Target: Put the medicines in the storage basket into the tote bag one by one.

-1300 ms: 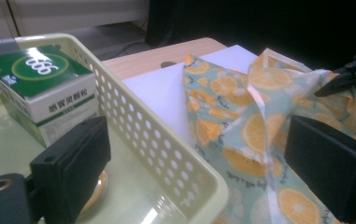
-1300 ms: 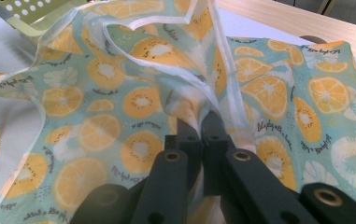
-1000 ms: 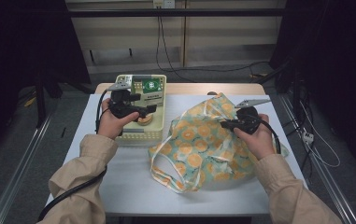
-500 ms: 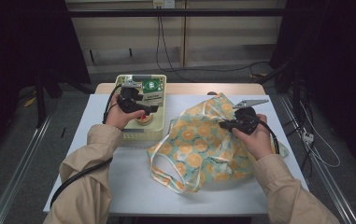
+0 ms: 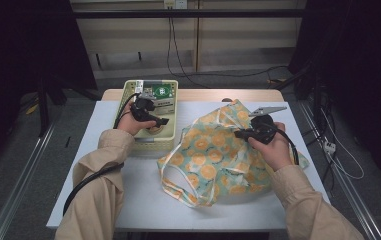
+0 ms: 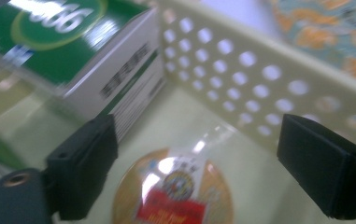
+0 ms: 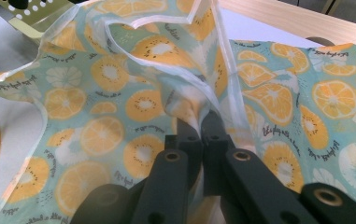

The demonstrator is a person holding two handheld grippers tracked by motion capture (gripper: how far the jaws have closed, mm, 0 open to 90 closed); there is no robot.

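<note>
My left gripper (image 5: 159,121) (image 6: 199,140) reaches down into a pale yellow perforated basket (image 5: 128,100) (image 6: 241,79). Its jaws stand wide and have just been closing a little. A round tub with an orange and red label (image 6: 175,191) lies on the basket floor between them, untouched. A green and white box (image 5: 162,92) (image 6: 73,42) sits behind it. My right gripper (image 5: 240,134) (image 7: 199,123) is shut on a fold of the fruit-print cloth bag (image 5: 213,155) (image 7: 96,107), holding its white-trimmed edge raised.
The bag spreads over the right half of the white table (image 5: 103,190), its handles (image 5: 178,185) looping toward the front. A wooden strip (image 5: 203,95) runs along the far edge. Cables (image 5: 173,45) lie on the floor beyond.
The left hand has moved right and down, deeper into the basket. The right hand and the bag have stayed put.
</note>
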